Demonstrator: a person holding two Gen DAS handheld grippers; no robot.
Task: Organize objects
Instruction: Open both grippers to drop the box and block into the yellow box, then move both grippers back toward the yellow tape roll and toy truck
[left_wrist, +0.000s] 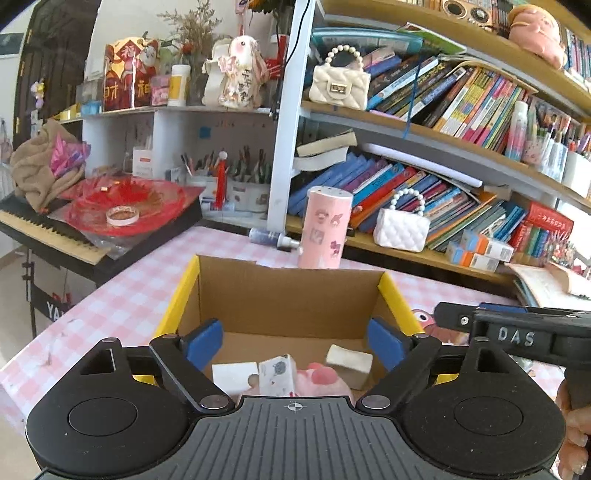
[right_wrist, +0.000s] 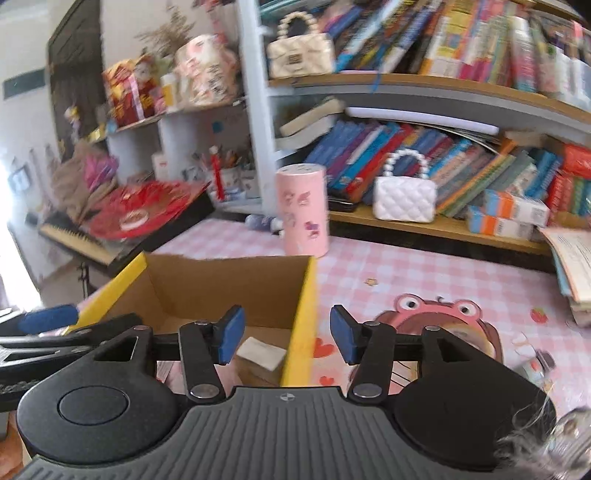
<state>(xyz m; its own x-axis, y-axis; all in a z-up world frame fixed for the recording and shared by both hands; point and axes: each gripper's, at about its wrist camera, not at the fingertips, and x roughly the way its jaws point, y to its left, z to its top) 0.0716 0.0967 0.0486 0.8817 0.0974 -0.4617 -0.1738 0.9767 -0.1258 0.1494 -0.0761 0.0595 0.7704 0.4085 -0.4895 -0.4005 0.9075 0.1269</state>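
Observation:
An open cardboard box (left_wrist: 288, 295) with yellow flaps stands on the pink checked tablecloth (left_wrist: 122, 295). Inside it lie a white block (left_wrist: 234, 374), a small carton with a cat drawing (left_wrist: 277, 376), a pink plush (left_wrist: 327, 378) and another white block (left_wrist: 349, 360). My left gripper (left_wrist: 295, 345) hangs open over the box with nothing between its blue pads. My right gripper (right_wrist: 287, 339) is open, its pads either side of the box's right yellow wall (right_wrist: 301, 325) without touching it. A white block (right_wrist: 260, 352) shows inside the box in this view.
A pink stickered cylinder (left_wrist: 325, 229) stands behind the box, with a small bottle (left_wrist: 271, 236) lying to its left. A white quilted purse (left_wrist: 400, 229) and rows of books fill the shelves. A frog picture (right_wrist: 436, 325) and small items (right_wrist: 535, 365) are on the cloth at right.

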